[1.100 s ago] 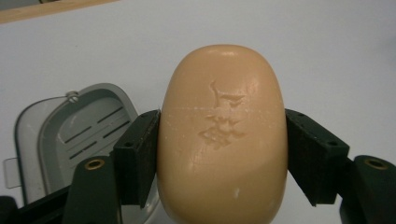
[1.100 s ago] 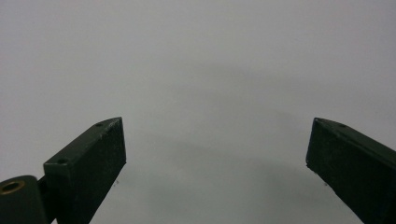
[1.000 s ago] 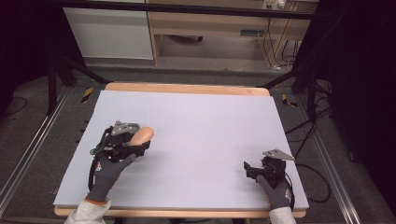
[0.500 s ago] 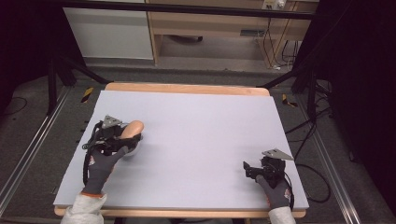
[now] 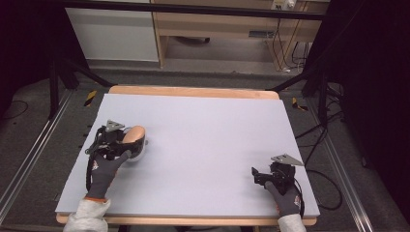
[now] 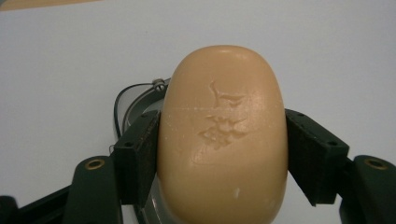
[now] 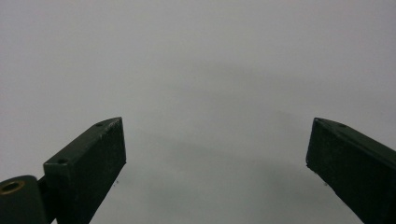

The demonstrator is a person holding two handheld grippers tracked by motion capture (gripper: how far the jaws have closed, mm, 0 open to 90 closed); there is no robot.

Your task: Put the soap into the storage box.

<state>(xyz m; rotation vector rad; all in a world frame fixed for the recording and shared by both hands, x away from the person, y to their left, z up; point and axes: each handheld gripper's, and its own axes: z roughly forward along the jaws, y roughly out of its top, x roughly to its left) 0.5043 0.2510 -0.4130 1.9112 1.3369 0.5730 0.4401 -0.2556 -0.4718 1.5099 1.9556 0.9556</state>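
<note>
Left tongs (image 6: 223, 154) clamped on a tan soap bar (image 6: 223, 140), held over a small dish (image 5: 137, 153) at the left of the table (image 5: 203, 130). Right tongs (image 7: 215, 154) wide, empty, far right of the dish. Step: seating the soap. Next: lower gently, release.

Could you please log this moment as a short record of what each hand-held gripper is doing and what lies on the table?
left hand-held gripper: shut on the soap bar, jaws pressing its two sides
soap bar: tan, oval, stamped mark on top
under soap: rim of a dish, partly hidden
right hand-held gripper: open, holding nothing, above the table
table: pale grey top with wooden edge
</note>
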